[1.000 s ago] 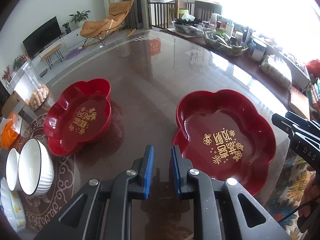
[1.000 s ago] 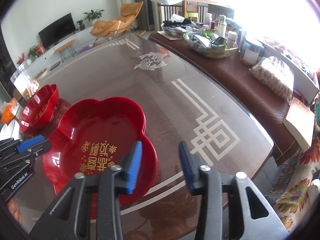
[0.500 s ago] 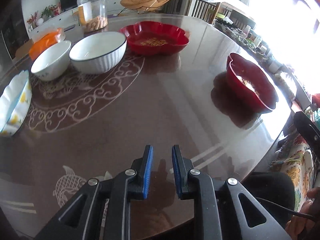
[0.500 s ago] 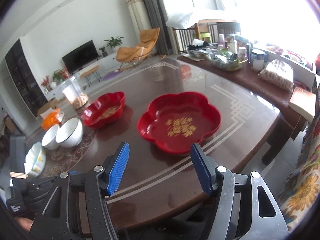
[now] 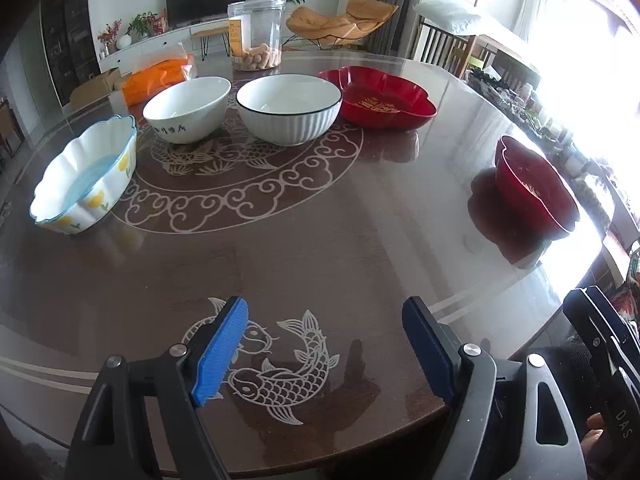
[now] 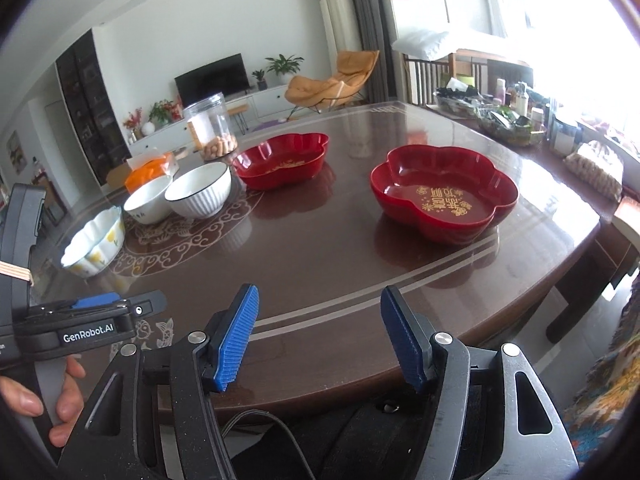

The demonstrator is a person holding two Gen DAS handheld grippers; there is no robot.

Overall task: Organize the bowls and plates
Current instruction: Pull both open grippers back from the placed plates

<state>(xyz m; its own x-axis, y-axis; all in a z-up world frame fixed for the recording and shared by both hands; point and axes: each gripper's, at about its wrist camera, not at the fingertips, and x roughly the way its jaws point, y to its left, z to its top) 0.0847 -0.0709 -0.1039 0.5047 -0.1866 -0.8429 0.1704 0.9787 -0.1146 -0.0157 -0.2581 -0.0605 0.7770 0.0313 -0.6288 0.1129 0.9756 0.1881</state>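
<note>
Two red flower-shaped plates stand on the dark table: a near one (image 6: 444,196) at the right, also in the left wrist view (image 5: 534,190), and a far one (image 6: 282,158) (image 5: 380,100). Beside the far plate are a ribbed white bowl with a dark rim (image 5: 288,108) (image 6: 199,190), a plain white bowl (image 5: 186,109) (image 6: 147,200) and a scalloped white bowl with yellow flowers (image 5: 86,176) (image 6: 94,242). My left gripper (image 5: 324,350) is open and empty over the fish pattern at the table's near edge. My right gripper (image 6: 318,338) is open and empty at the near edge, apart from every dish.
A clear jar of snacks (image 5: 256,36) and an orange packet (image 5: 158,76) stand behind the bowls. A side table with a basket, jars and bottles (image 6: 508,120) runs along the right. The table edge (image 6: 440,332) drops to the floor at the right front.
Both grippers have pulled back from the red plates to the table's near edge. The left jaws, nearly shut before, have opened wide. The right jaws stay open.
</note>
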